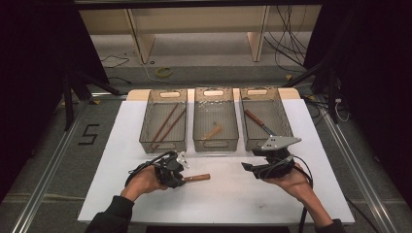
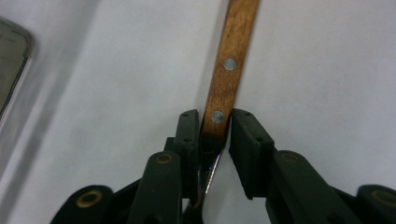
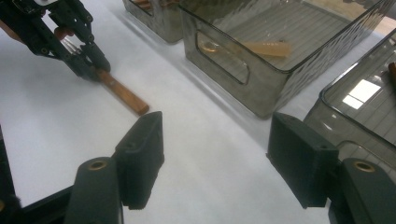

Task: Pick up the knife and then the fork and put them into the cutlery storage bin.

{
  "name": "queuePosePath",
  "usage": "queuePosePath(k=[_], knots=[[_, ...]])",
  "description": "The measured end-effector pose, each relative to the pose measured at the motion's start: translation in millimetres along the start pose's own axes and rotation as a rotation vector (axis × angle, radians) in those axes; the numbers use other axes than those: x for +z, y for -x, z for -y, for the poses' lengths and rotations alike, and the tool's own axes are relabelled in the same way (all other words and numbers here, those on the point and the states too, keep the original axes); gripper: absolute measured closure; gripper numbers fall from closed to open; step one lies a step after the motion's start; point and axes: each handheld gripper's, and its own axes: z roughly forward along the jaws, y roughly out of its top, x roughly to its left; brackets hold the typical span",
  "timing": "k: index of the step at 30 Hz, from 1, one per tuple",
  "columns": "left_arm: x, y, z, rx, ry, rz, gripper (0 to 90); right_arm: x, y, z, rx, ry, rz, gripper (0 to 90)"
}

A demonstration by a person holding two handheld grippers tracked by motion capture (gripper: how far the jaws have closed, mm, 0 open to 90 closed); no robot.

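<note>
A utensil with a riveted wooden handle (image 1: pixel 197 177) lies on the white table, handle pointing right. My left gripper (image 1: pixel 180 180) is shut on it where the handle (image 2: pixel 229 70) meets the metal part; the metal end is hidden under the jaws. In the left gripper view the jaws of that gripper (image 2: pixel 212 128) press both sides of the handle. My right gripper (image 1: pixel 248 167) hovers open in front of the right bin, nothing between its jaws (image 3: pixel 215 144). The right gripper view also shows the left gripper (image 3: pixel 88 60) and the handle (image 3: pixel 123 93).
Three clear bins stand in a row at the back of the white table (image 1: pixel 223 194). The left bin (image 1: pixel 145 126) holds two chopsticks (image 1: pixel 165 124), the middle bin (image 1: pixel 215 144) a small wooden utensil (image 1: pixel 213 132), the right bin (image 1: pixel 286 121) a wooden-handled knife (image 1: pixel 257 121).
</note>
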Motion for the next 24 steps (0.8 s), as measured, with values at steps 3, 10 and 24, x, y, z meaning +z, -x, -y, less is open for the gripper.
queuePosePath(k=[3,10,24], knots=[[-0.3,1.3,-0.2,0.001,-0.003,0.001,76.2,0.0,0.4,0.2,0.0,-0.001,0.0,36.7],[-1.7,3.3,-0.4,0.009,0.007,-0.002,76.9,0.2,-1.2,-0.2,-0.009,0.001,-0.013,36.7],[-18.6,37.5,-23.2,0.118,0.054,0.018,77.2,9.7,-24.4,-5.4,-0.098,0.0,-0.105,36.2]])
